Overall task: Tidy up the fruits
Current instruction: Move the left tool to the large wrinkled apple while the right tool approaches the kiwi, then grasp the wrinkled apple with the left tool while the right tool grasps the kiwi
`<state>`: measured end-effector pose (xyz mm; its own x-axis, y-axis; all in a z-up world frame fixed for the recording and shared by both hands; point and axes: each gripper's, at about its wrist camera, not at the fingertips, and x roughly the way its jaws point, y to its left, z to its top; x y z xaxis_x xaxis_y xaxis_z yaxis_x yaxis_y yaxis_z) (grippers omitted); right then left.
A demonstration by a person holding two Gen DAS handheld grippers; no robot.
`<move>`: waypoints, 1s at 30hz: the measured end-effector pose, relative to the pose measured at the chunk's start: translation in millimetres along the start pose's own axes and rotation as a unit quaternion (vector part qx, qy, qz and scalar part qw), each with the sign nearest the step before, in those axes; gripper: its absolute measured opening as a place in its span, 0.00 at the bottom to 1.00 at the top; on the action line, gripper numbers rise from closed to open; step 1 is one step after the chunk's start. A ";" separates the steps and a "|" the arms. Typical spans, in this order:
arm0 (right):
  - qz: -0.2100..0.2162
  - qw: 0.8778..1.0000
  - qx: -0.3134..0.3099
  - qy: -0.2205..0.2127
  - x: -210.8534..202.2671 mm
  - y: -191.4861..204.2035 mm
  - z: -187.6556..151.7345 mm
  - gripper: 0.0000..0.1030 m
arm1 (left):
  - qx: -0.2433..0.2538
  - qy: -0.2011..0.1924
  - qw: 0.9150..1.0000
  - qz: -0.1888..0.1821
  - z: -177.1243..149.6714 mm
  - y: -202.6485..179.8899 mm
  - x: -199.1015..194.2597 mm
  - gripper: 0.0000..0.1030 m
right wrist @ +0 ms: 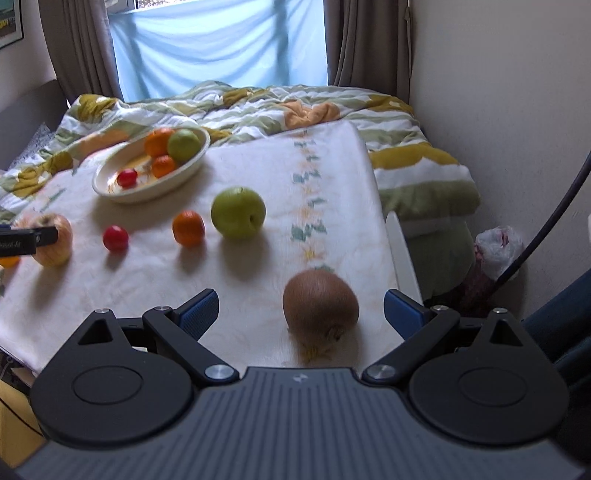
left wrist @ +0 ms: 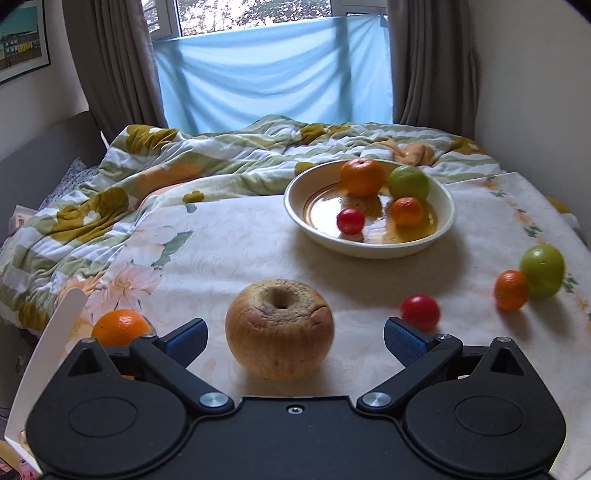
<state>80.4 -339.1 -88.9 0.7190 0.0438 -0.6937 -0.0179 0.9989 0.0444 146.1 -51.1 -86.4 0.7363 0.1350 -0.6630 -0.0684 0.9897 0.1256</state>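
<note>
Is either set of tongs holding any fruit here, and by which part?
Nothing is held. The left tongs stand open around the wrinkled apple; the right tongs stand open around the kiwi.

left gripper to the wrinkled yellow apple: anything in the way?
Nothing visible. The open left gripper faces the wrinkled yellow-brown apple, which sits on the floral tablecloth between its blue-padded fingers, untouched. The nearby orange lies outside the left finger.

Light: soft daylight through the far window [left wrist: 258,14], behind my blue sheet [left wrist: 273,74].
Shadows: they fall toward me from the fruit.
Glare: the bowl [left wrist: 369,243] gleams inside.
Blur: right view slightly smeared.
Edges: corners bend, dark.
</note>
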 end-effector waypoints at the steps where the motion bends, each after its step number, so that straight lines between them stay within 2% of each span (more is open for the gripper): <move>1: -0.002 1.000 0.000 0.002 3.7 1.0 -2.8 1.00 | -0.001 0.001 1.000 0.002 0.0 1.9 4.5 1.00; 10: -0.008 1.000 0.001 0.017 26.8 6.7 -6.4 1.00 | 0.001 0.017 1.000 -0.004 3.4 9.4 31.1 0.97; 13: -0.012 1.000 0.004 0.018 31.6 6.4 -5.3 1.00 | 0.000 0.030 1.000 -0.009 3.8 9.3 37.6 0.88; 15: -0.015 1.000 0.009 0.019 33.1 5.8 -5.1 1.00 | 0.000 0.040 0.999 -0.010 3.1 9.7 41.3 0.85; 17: -0.017 1.000 0.011 0.020 35.1 5.1 -4.7 1.00 | 0.000 0.048 0.999 -0.016 2.1 11.1 43.5 0.77; 22: -0.018 0.999 0.009 0.025 37.3 4.6 -5.5 1.00 | -0.002 0.046 0.999 -0.023 0.2 12.4 42.0 0.76; 30: -0.022 0.999 0.010 0.027 40.0 3.1 -5.4 0.91 | -0.002 0.050 0.998 -0.032 -6.1 14.9 33.2 0.76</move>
<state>105.4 -334.1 -120.4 0.6798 0.0009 -0.7334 0.0279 0.9992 0.0271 165.4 -31.6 -111.1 0.6689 0.0748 -0.7396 -0.0254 0.9966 0.0778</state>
